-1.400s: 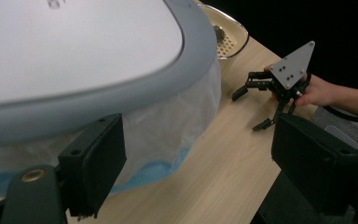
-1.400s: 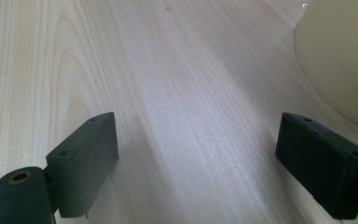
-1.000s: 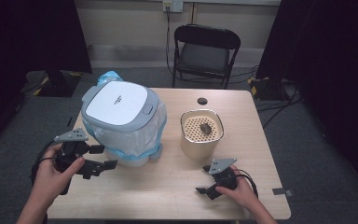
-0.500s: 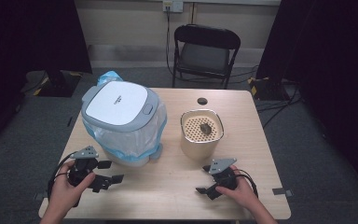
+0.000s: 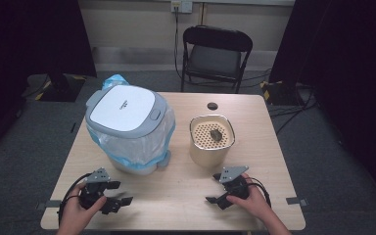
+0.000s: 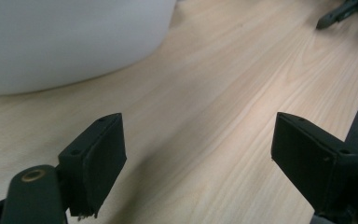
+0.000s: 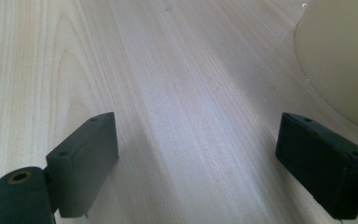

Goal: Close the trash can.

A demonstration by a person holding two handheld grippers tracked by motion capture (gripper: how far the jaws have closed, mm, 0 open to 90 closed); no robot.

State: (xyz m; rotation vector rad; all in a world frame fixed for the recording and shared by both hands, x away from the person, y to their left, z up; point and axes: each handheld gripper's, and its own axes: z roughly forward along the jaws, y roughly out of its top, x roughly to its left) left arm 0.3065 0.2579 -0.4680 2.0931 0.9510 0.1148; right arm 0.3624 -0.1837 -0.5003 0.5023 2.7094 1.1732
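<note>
A grey bin [image 5: 127,125] with a white lid and a blue-edged clear liner stands on the left half of the wooden table [image 5: 181,205]. To its right is a beige canister [image 5: 211,144] with a perforated top, and a small dark object [image 5: 215,134] lies on that top. My left gripper [image 5: 120,192] rests low near the front edge, in front of the bin, open and empty. Its own view shows the left gripper [image 6: 200,158] wide apart over bare wood, with the bin's base [image 6: 65,37] beyond. My right gripper [image 5: 213,188] sits open in front of the canister. In its own view the right gripper [image 7: 196,158] holds nothing, and the canister wall [image 7: 345,56] is at the right.
A black folding chair [image 5: 215,54] stands behind the table. A small black round disc [image 5: 212,105] lies near the far edge. Dark curtains hang on both sides. The right gripper's jaw tip [image 6: 340,11] shows far off in the left gripper view.
My left gripper has drawn back from beside the bin toward the front edge and lowered to the table. The right gripper has stayed put.
</note>
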